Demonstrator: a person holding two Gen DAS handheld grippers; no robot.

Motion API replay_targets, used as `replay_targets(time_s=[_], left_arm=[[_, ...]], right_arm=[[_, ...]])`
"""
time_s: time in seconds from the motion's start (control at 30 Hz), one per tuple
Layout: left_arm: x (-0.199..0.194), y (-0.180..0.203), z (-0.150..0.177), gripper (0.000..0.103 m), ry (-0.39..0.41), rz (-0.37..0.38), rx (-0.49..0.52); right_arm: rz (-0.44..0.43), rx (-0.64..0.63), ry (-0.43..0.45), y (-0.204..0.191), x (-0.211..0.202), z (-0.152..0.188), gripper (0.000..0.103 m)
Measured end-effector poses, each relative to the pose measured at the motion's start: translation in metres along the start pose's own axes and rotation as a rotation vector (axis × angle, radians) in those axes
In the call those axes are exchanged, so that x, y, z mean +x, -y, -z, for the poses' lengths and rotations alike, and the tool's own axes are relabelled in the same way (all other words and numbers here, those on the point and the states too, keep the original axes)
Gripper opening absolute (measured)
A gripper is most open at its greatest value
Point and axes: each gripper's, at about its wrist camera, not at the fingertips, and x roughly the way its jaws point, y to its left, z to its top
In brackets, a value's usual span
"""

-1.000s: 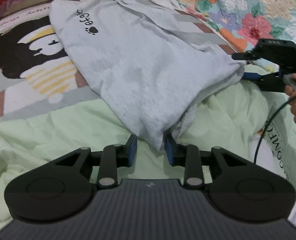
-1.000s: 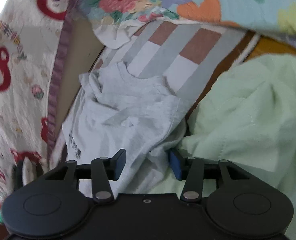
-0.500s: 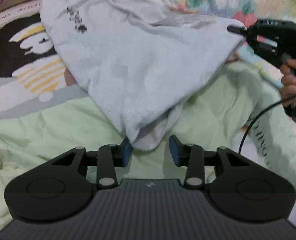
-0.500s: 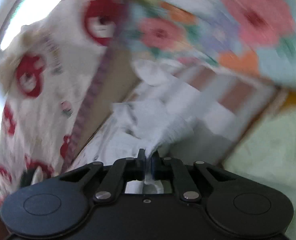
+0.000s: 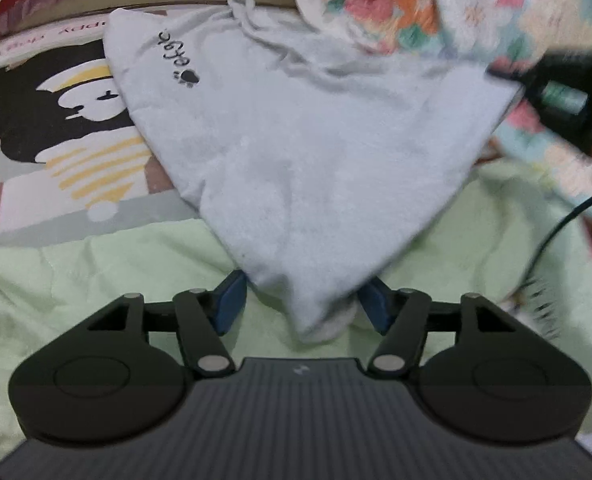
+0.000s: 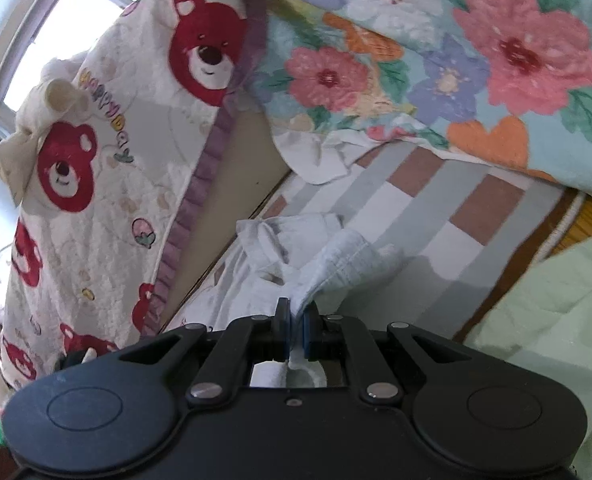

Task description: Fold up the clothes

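Grey T-shirt (image 5: 316, 168) hangs pinched in the right gripper (image 6: 295, 330); left gripper (image 5: 302, 306) is opening, its corner loose between the jaws; that corner may drop, spoiling the fold.

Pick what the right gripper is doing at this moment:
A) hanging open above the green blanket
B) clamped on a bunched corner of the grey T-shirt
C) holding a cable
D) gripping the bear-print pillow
B: the right gripper's blue pads pinch grey T-shirt fabric between them.
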Motion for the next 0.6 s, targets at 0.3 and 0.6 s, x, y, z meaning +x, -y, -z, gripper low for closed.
replay_targets(time_s=[0.3,0.6], left_arm=[[-0.103,0.018,-0.023,0.004,0.366,-0.211,0.335],[-0.128,0.011,-0.045,0.004,0.394,-0.228,0.382]], right_arm=[[-0.114,0.035,-0.007,-0.001,-0.035,0.008,0.008],[-0.031,0.035,-0.128,0.007,-0.018,0.035,0.008]])
